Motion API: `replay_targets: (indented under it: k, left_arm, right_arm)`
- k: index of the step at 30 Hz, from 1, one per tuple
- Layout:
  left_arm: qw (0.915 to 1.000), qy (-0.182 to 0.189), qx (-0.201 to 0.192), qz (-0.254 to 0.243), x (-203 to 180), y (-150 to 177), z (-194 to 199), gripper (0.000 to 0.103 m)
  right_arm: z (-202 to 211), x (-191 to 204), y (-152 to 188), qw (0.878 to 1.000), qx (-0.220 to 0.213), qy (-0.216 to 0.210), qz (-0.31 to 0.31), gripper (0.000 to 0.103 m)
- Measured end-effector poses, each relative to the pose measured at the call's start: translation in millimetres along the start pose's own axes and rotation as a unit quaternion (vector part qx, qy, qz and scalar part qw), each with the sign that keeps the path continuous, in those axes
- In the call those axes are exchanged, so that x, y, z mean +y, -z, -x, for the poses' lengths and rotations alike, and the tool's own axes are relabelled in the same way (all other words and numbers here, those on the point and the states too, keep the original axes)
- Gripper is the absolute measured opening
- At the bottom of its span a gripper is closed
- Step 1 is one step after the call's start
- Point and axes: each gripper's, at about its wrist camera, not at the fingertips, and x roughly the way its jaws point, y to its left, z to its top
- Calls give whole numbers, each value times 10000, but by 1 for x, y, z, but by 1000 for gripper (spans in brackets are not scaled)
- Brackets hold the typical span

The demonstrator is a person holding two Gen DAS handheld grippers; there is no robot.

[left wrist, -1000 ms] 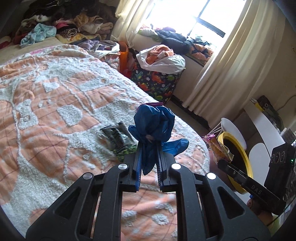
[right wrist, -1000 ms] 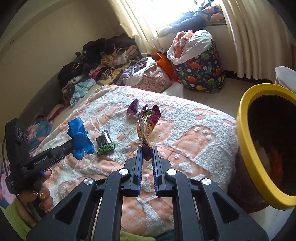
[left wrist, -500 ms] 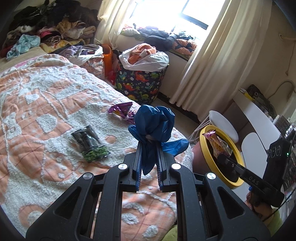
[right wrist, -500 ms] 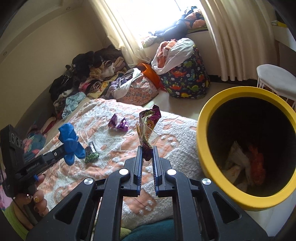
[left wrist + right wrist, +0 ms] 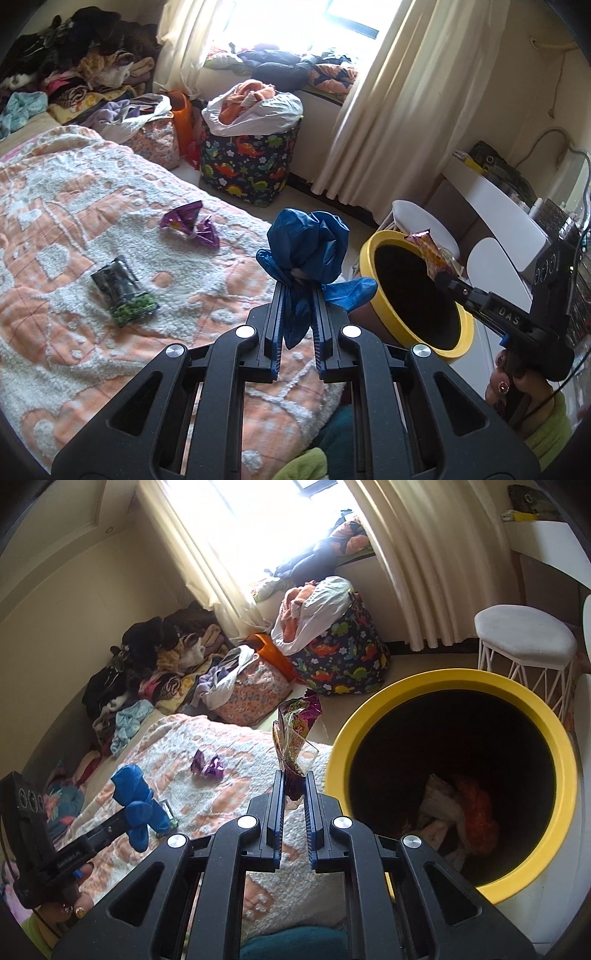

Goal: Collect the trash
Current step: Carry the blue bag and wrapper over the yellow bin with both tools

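My left gripper [image 5: 297,291] is shut on crumpled blue gloves [image 5: 308,251], held above the bed's edge. My right gripper [image 5: 293,775] is shut on a purple and orange snack wrapper [image 5: 295,734] that stands up from its jaws. The yellow-rimmed bin [image 5: 565,760] is just right of the right gripper, with paper and orange trash at its bottom. In the left wrist view the bin [image 5: 369,251] is to the right, and the right gripper [image 5: 441,278] holds the wrapper [image 5: 430,251] over its rim. A purple wrapper [image 5: 192,225] and a dark packet of green peas [image 5: 123,291] lie on the blanket.
The orange and white blanket [image 5: 55,229] covers the bed. A dinosaur-print laundry bag [image 5: 247,162] full of clothes stands by the curtain. Piles of clothes [image 5: 74,81] lie at the back left. A white stool [image 5: 524,638] stands behind the bin, beside a white desk [image 5: 495,206].
Both grippers have swung right, away from the bed's middle toward the bin. The bin now fills the right of the right wrist view, and the wrapper is over its rim.
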Motion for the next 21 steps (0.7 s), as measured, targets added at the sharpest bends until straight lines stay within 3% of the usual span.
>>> replay_targets:
  k: [21]
  left_arm:
    - [9952,615,305,-702,-87,-3,-38,9]
  right_arm:
    - [24,-60,-14,9956,-409,371,-762,10]
